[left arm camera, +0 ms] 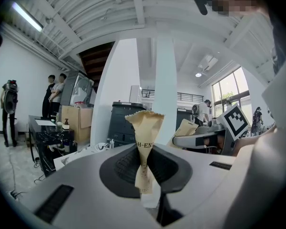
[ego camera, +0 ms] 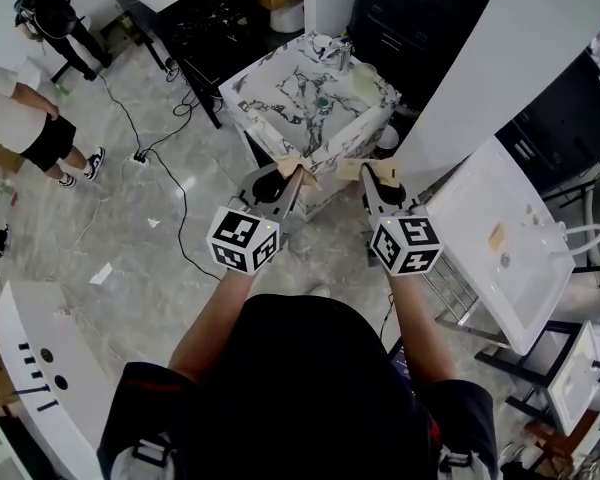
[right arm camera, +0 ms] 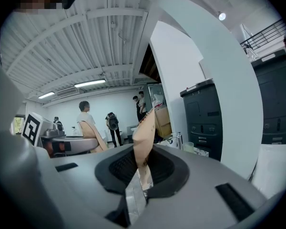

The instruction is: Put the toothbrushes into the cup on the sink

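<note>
In the head view my left gripper (ego camera: pixel 292 176) is shut on a tan paper-wrapped toothbrush (ego camera: pixel 289 162). Beside it, my right gripper (ego camera: pixel 366 175) is shut on a second wrapped toothbrush (ego camera: pixel 379 171). Both hang in the air just short of the marble sink (ego camera: pixel 280 93), whose pale cup (ego camera: pixel 365 79) stands by the faucet (ego camera: pixel 337 54). In the left gripper view the wrapper (left arm camera: pixel 144 137) stands upright, pinched between the jaws of the left gripper (left arm camera: pixel 144 171). The right gripper view shows its wrapper (right arm camera: pixel 144 135) clamped the same way in the right gripper (right arm camera: pixel 142 168), with the cup (right arm camera: pixel 189 147) far ahead.
A black table (ego camera: pixel 195 23) stands behind the sink and cables (ego camera: pixel 170 183) trail over the floor at left. People (ego camera: pixel 25 118) stand at the far left. White basins (ego camera: pixel 505 253) sit on racks at right, and a broad white pillar (ego camera: pixel 490 58) rises beside the sink.
</note>
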A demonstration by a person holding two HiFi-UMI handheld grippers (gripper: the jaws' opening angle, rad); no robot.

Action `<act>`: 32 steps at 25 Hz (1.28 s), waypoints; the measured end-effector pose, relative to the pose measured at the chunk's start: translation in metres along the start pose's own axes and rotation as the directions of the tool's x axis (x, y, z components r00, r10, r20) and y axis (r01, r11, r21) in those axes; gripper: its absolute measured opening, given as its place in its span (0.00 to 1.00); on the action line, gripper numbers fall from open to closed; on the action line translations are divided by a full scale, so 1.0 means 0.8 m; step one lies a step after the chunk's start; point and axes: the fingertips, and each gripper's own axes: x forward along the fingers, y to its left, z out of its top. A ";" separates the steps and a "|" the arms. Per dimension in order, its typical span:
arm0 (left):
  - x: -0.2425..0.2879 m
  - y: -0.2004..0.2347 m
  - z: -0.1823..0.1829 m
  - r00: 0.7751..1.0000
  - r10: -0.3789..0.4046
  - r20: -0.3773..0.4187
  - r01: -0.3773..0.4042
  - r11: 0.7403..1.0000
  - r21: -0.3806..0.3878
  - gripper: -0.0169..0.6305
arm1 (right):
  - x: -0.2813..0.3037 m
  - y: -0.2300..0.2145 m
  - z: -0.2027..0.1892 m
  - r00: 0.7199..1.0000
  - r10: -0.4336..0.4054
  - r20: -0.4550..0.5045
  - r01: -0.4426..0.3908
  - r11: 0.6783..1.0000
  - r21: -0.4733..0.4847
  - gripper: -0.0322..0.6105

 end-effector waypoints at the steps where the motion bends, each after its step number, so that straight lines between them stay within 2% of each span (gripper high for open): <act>1: 0.003 0.003 0.001 1.000 0.000 0.000 0.000 1.000 -0.002 0.10 | 0.004 -0.002 0.001 1.000 0.000 -0.001 0.000 1.000 0.001 0.15; 14: 0.058 0.065 0.008 1.000 -0.007 -0.010 0.007 1.000 -0.019 0.10 | 0.082 -0.027 0.008 1.000 -0.001 -0.020 0.002 1.000 0.016 0.15; 23: 0.111 0.128 0.011 0.999 -0.015 -0.029 0.013 0.999 -0.039 0.10 | 0.163 -0.050 0.017 0.999 0.000 -0.042 0.001 1.000 0.023 0.15; 32: 0.161 0.191 0.033 0.998 -0.054 -0.030 0.053 0.997 -0.052 0.10 | 0.240 -0.066 0.039 0.998 -0.026 -0.054 0.028 0.999 0.032 0.15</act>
